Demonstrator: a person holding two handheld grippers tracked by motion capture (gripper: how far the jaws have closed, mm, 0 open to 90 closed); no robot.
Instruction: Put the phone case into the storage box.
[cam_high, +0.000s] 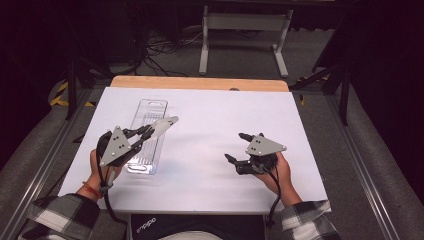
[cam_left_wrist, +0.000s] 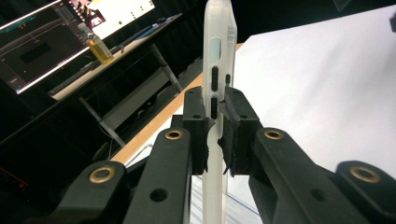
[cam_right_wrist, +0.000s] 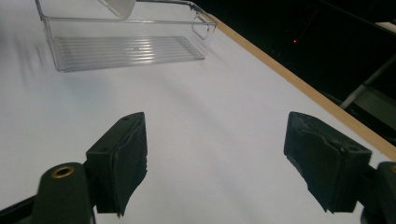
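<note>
A frosted, translucent phone case (cam_high: 162, 126) (cam_left_wrist: 219, 46) is clamped by its edge in my left gripper (cam_high: 147, 131) (cam_left_wrist: 215, 109), which is shut on it. The case hangs tilted above a long clear plastic tray (cam_high: 150, 111) (cam_right_wrist: 126, 51) on the left of the white table top (cam_high: 210, 110). A corner of the case (cam_right_wrist: 119, 7) shows over the tray in the right gripper view. My right gripper (cam_high: 235, 146) (cam_right_wrist: 215, 154) is low over bare table at the right, pointing left toward the tray. Its jaws stand wide open with nothing between them.
A wooden strip (cam_high: 200, 83) runs along the table's far edge. Beyond it stand a white frame's legs (cam_high: 242, 40) and cables on the floor. A desk with a monitor (cam_left_wrist: 70, 28) and a yellow bottle (cam_left_wrist: 99, 50) lies past the table.
</note>
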